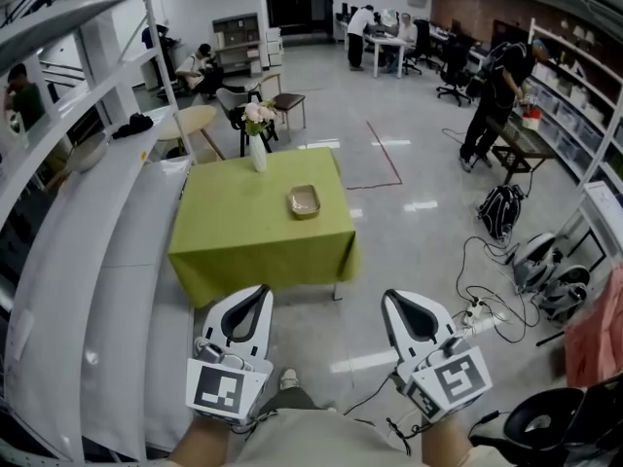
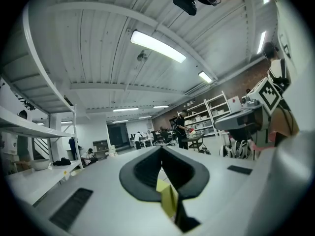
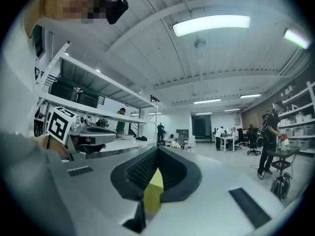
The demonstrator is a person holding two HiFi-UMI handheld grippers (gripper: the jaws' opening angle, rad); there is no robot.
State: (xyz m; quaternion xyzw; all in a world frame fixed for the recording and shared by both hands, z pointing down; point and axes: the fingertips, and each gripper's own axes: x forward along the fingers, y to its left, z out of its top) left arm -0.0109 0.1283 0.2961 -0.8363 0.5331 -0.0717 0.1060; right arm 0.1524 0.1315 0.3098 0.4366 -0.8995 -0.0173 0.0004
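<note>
left gripper (image 1: 262,289): jaws pressed together, nothing in them. Its own view shows only a sliver of green cloth through the gap.
right gripper (image 1: 389,296): same, jaws closed on each other, empty.
position: both are held low, close to the body and side by side. Both are well apart from the table, with bare floor between.
table (image 1: 255,253): one, square, under a green cloth, straight ahead of both grippers.
dish (image 1: 304,201): one, small and tan, on the cloth right of middle. Looks empty.
vase (image 1: 258,152): one, white, upright with pink flowers, at the table's far edge, apart from the dish.
progress: my read is that nothing is begun. Dish and vase sit untouched on the cloth. The approach, opening the jaws and any grip are all left to do.
count: 2 grippers, 1 table, 2 things on it (1 dish, 1 vase).
floor, right: a tangle of cables (image 1: 482,305), too knotted to count; one backpack (image 1: 500,210).
left side: shelves (image 1: 88,251) running along the wall.
far: one chair (image 1: 288,103) behind the table. At least four people (image 1: 494,90), the farthest too small to count surely.
</note>
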